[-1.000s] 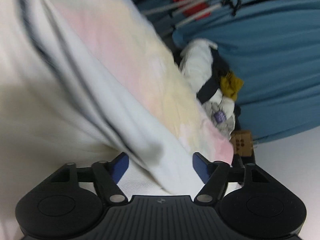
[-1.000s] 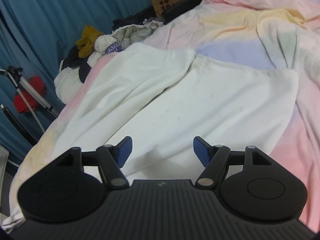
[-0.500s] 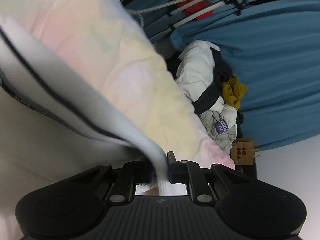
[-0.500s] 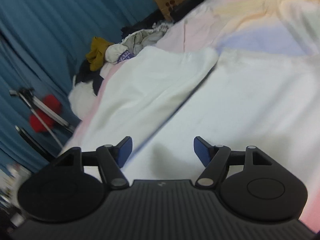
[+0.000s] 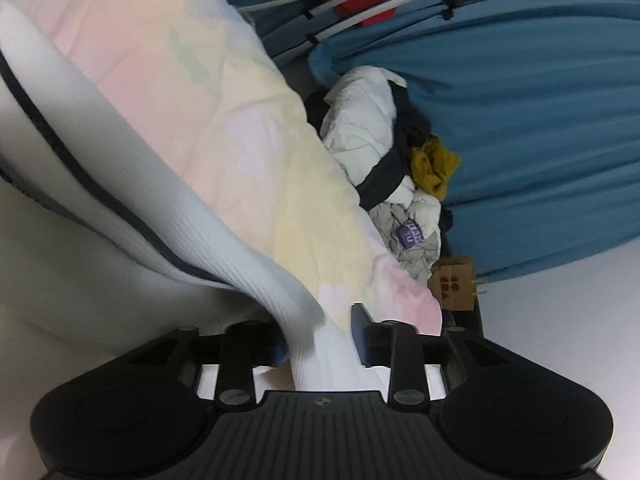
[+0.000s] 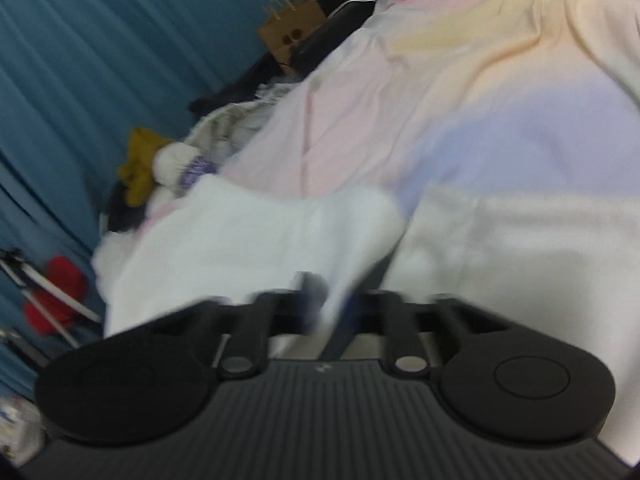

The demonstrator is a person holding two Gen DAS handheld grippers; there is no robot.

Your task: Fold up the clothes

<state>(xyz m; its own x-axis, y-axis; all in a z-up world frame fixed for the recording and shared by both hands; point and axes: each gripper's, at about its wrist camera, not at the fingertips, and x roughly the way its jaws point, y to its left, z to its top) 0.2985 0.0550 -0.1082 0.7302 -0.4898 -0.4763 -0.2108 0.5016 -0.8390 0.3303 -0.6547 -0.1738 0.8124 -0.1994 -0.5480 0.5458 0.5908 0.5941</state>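
With the left tongs (image 5: pixel 320 340) pinched on the ribbed hem of the white garment (image 5: pixel 224 248) lying on the bed's pastel duvet (image 6: pixel 460 92), and the right tongs (image 6: pixel 332 308) just closed, seemingly on its edge through blur, an uneven lift could slip that thin grip or drag cloth toward the laundry heap (image 5: pixel 384 152) alongside.

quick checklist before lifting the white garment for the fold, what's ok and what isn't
1. Left gripper shut on the white ribbed garment edge: ok.
2. Right gripper has just closed, white fabric between its jaws: ok, though blurred.
3. How much fabric the right gripper caught: cannot tell.
4. Garment lying flat on the pastel striped bedsheet: not ok, one layer is folded over.
5. Heap of crumpled clothes apart from the garment: ok.
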